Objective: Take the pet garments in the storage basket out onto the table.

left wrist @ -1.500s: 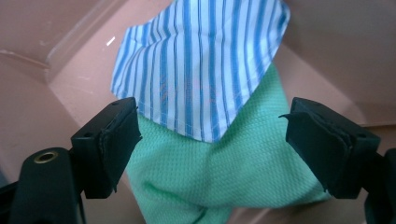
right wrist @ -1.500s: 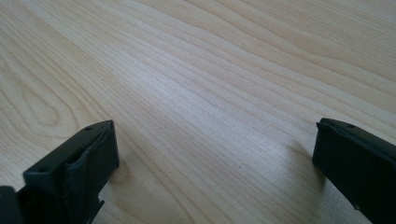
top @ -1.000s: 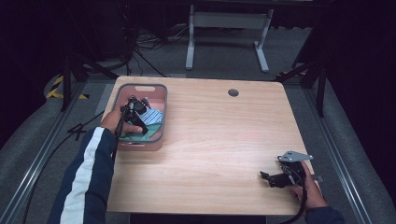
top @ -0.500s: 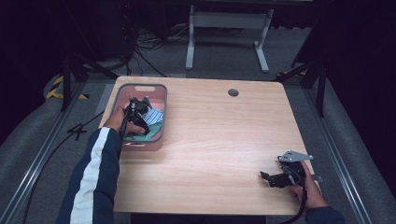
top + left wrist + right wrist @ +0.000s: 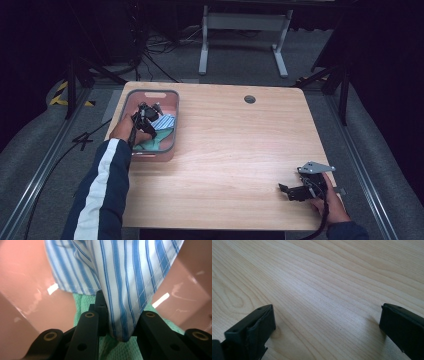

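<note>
Left gripper (image 5: 120, 325) is clamped on a fold of striped cloth (image 5: 120, 272), inside the pink bin (image 5: 167, 150), above green cloth (image 5: 112, 350). Soft, light; likely drapes. Right gripper (image 5: 327, 322) rests with jaws apart on the table (image 5: 240, 150).

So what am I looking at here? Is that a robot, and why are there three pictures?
No robot: a person holds a two-jaw tool in each hand. The high view looks down on a wooden table. The other two come from cameras riding on each tool. The left gripper reaches into a pink bin, and its jaws are shut on a blue-striped cloth lying over a green cloth. The right gripper rests near the table's front edge, jaws open and holding nothing.
</note>
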Motion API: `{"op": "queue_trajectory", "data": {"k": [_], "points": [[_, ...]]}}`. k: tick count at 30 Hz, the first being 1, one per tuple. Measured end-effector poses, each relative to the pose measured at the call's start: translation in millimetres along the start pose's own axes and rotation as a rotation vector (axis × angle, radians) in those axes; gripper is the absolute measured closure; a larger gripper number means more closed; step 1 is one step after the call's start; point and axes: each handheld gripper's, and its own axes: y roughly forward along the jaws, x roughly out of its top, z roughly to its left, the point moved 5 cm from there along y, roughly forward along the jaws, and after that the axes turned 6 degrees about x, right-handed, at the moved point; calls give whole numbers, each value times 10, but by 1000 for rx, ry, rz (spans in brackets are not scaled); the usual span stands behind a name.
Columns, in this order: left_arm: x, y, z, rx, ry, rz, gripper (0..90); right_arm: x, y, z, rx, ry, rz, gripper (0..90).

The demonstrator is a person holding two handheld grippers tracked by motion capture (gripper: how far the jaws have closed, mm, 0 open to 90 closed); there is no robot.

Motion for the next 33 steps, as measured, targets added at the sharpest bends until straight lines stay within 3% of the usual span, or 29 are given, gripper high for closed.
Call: {"op": "queue_trajectory", "data": {"k": [6, 10, 20, 22, 27, 33], "points": [[-45, -179, 24, -17, -9, -71, 777, 0, 0, 0, 0, 0, 0, 6], [-96, -312, 29, 9, -13, -123, 779, 0, 0, 0, 0, 0, 0, 6], [-223, -579, 1, 23, -31, -272, 780, 0, 0, 0, 0, 1, 0, 6], [-249, -647, -15, 20, -54, -322, 780, -1, -1, 1, -1, 2, 0, 6], [-272, -760, -16, 43, -69, -386, 781, -1, -1, 1, -1, 2, 0, 6], [-308, -921, -86, 30, -71, -471, 781, 0, -1, 2, -2, 4, -1, 6]]}}
